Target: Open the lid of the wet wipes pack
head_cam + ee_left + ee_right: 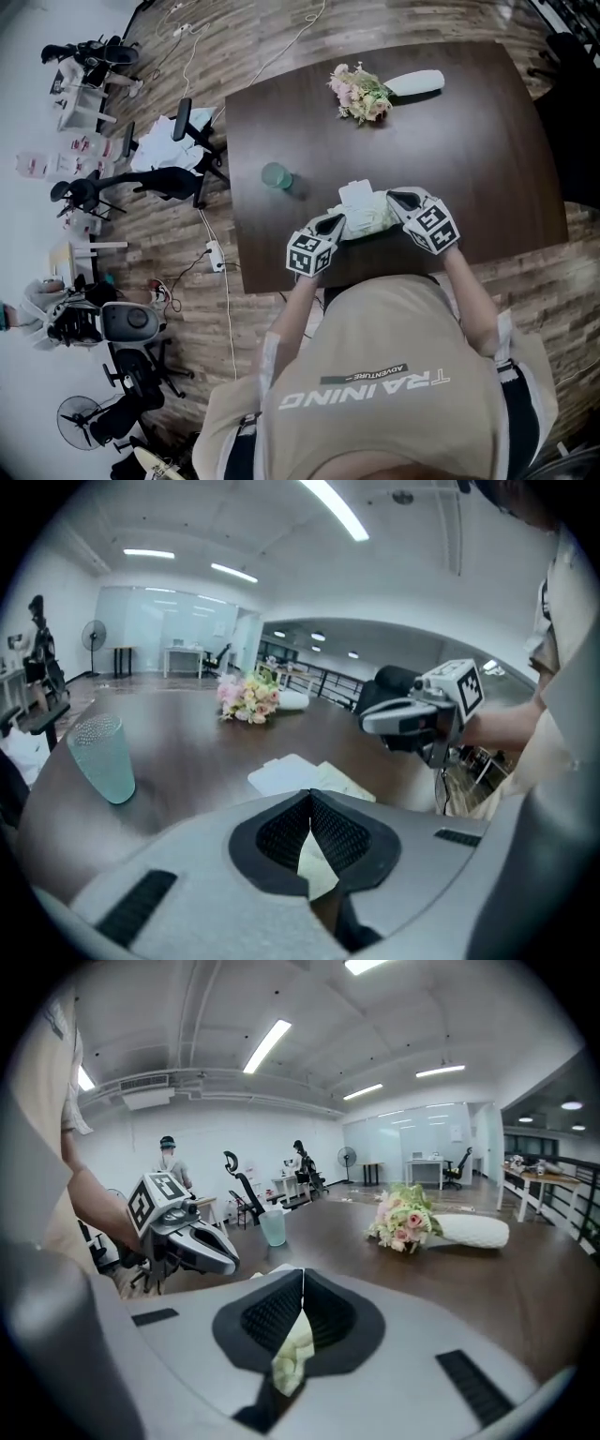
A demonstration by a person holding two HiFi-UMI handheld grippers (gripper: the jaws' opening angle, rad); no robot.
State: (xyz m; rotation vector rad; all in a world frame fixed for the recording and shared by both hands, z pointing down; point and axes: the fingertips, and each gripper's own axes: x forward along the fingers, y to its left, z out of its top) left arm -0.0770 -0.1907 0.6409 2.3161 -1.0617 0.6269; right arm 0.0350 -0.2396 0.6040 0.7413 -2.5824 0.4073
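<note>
The wet wipes pack [368, 214], pale green and soft, is held over the dark table [469, 159] close to its near edge, between my two grippers. Its white rectangular lid [355, 194] shows on the far side of the top; I cannot tell if it is lifted. My left gripper [339, 223] is shut on the pack's left end, and pale wrapper [315, 864] is pinched between the jaws. My right gripper [394, 201] is shut on the right end, with crumpled green wrapper [292, 1352] between its pads. The lid [281, 772] lies beyond the left jaws.
A teal ribbed cup [277, 175] stands left of the pack. A bouquet [361, 92] with a white wrap [414, 82] lies at the table's far side. Chairs, cables and equipment [141, 178] crowd the wooden floor at the left. My torso is against the near table edge.
</note>
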